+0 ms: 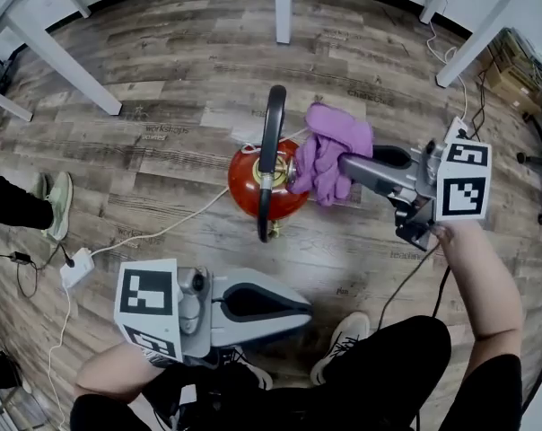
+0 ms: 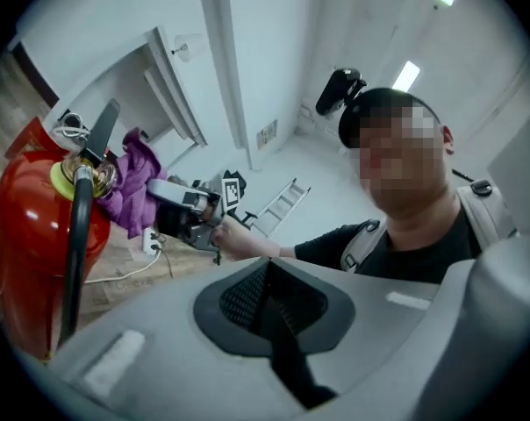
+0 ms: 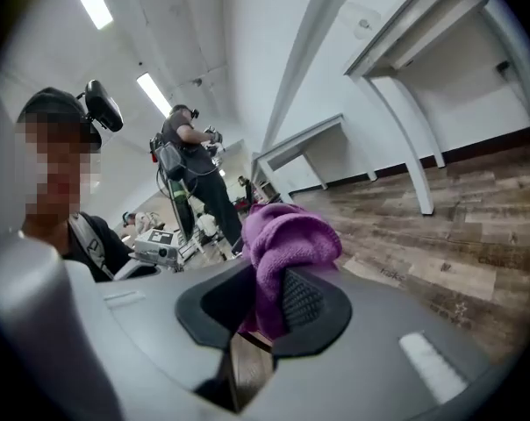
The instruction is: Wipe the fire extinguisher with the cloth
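Extinguisher (image 1: 249, 191) stands upright on the floor (image 1: 163, 88), unbraced, just past the right gripper (image 1: 345, 167) fingertips. Cloth (image 1: 329, 146) is bunched ahead of those fingers and lies against the valve top and tank shoulder, going by the head view. Can't tell if it's actually pressing on the paint. Right fingers are clamped on the cloth, but only on one fold. Most of it bulges free beyond the pads, so a hard stroke could drag it out of the pinch or leave it hung on the tank. Bigger risk imo is snagging: lever (image 1: 274, 119) and hose (image 1: 263, 212) sit right next to the cloth, on the side away from the fingertips. A loose loop catching there and then getting pulled would tip the cylinder. Nothing steadies it. Left gripper (image 1: 300, 308) has its fingers together and empty, well short of the tank, which stands off to one side of its tips. A sideways push high on the body with no counter-hold would likely rock or topple it. The round surface may also let the cloth skate off instead of wiping. White cable (image 1: 172, 225) runs along the floor past the base, opposite the right fingers, and a sliding tank could yank it. I'd brace with the left first, or keep strokes light and downward.
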Motion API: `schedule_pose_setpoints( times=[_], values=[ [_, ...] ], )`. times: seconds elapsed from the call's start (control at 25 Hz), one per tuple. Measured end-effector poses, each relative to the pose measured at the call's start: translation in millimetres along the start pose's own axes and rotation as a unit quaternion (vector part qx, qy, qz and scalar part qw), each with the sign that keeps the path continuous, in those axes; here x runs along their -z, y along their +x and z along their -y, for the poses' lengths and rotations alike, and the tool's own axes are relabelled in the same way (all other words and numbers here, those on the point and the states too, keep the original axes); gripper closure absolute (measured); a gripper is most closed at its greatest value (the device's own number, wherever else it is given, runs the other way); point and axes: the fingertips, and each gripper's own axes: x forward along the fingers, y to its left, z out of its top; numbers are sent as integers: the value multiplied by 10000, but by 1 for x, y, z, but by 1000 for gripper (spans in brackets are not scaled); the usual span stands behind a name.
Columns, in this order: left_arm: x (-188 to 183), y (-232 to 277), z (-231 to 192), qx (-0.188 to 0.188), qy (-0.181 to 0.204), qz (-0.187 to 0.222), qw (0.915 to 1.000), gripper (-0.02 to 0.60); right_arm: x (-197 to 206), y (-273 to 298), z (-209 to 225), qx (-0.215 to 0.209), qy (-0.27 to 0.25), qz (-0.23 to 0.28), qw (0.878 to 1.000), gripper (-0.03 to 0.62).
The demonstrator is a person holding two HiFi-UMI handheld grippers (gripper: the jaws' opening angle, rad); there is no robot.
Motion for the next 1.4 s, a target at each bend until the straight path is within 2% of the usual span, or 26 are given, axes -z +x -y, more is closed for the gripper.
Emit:
schedule_pose_setpoints(
  times=[0.08, 0.2, 0.36, 0.48, 0.64, 0.76, 0.92, 1.0, 1.08, 1.2, 1.28, 1.4],
  values=[
    [-5, -3, 2, 55, 209, 91, 9997, 583, -7, 12, 8, -161, -121, -313, 9993, 534],
    [-5, -9, -2, 37, 682, -9, 9977, 583, -6, 30, 22, -232, -388, -786, 9959, 534],
    [-3, -16, -6, 51, 671, 141, 9976, 583, 6, 46, 36, -127, -807, -1144, 9901, 534],
    [-3, -24, -16, -13, 521, 233, 9984, 583, 21, 51, 54, -88, -689, -1258, 9896, 536],
    [1, -34, -37, -195, 374, 243, 9988, 583, 93, 66, 93, 109, -466, -1890, 9808, 537],
    [2, -41, -47, -267, 255, 315, 9988, 583, 149, 80, 124, 222, 24, -2007, 9794, 537],
    [6, -48, -61, -585, 252, 242, 9977, 583, 220, 93, 162, 386, 607, -2162, 9737, 537],
    [7, -52, -65, -606, 180, 269, 9976, 583, 252, 101, 177, 499, 764, -2331, 9682, 537],
    [4, -55, -66, -530, -29, 462, 9975, 583, 284, 108, 189, 654, 879, -2528, 9613, 537],
    [1, -58, -69, -526, -201, 633, 9964, 583, 333, 111, 201, 987, 739, -3089, 9431, 537],
    [4, -60, -70, -603, -133, 573, 9964, 583, 352, 114, 201, 1116, 642, -3293, 9354, 539],
    [5, -63, -72, -660, -133, 569, 9961, 583, 352, 111, 200, 1128, 713, -3250, 9363, 539]
  ],
)
